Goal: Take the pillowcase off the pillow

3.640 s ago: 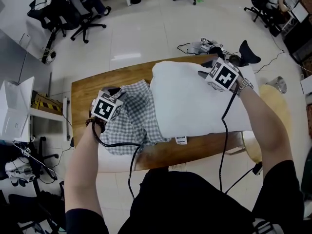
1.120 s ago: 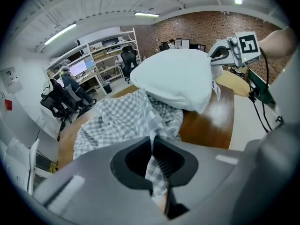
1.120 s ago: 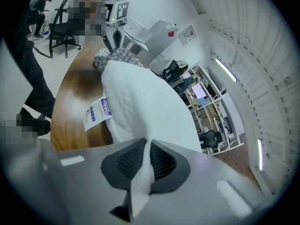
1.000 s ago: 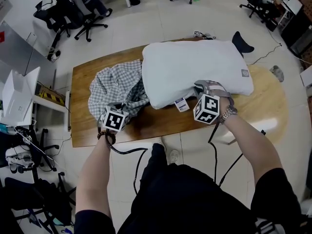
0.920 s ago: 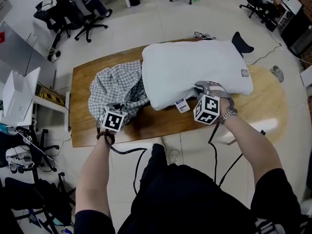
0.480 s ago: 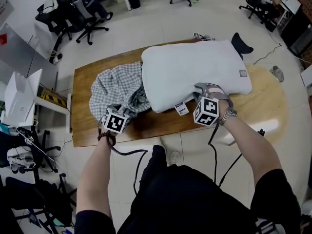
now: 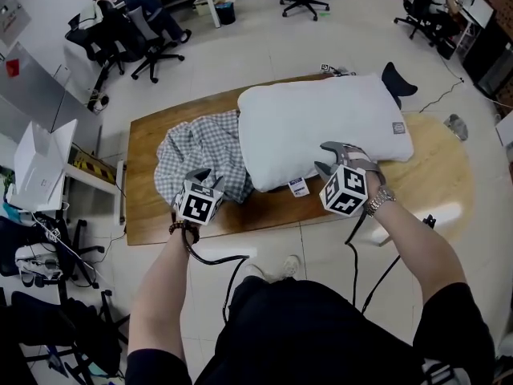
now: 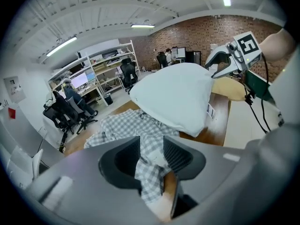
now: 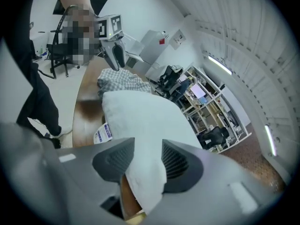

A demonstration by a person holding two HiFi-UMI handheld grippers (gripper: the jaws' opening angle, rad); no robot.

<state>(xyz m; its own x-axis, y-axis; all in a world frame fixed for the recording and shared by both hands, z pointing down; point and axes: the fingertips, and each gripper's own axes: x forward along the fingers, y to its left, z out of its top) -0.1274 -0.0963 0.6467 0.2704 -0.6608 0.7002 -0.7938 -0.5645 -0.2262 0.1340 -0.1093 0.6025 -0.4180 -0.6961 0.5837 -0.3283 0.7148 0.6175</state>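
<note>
The white pillow (image 7: 321,123) lies bare on the wooden table (image 7: 152,215). The checked pillowcase (image 7: 200,147) sits crumpled against its left end. My left gripper (image 7: 200,179) hovers at the pillowcase's near edge; its jaws have just been opening. In the left gripper view checked cloth (image 8: 136,125) shows loosely between the left gripper's (image 8: 151,156) jaws. My right gripper (image 7: 329,157) is at the pillow's near edge beside its label, jaws also just opening. In the right gripper view the pillow's (image 9: 140,116) corner lies between the right gripper's (image 9: 147,163) parted jaws.
A pale round table (image 7: 437,163) adjoins the wooden one on the right. Office chairs (image 7: 140,34) stand on the floor beyond. A white box (image 7: 36,167) sits on a stand at the left. Cables hang from both grippers along the near table edge.
Both grippers have drawn back toward the table's near edge and lifted a little, with their jaws spreading. Pillow and pillowcase stay lying on the table.
</note>
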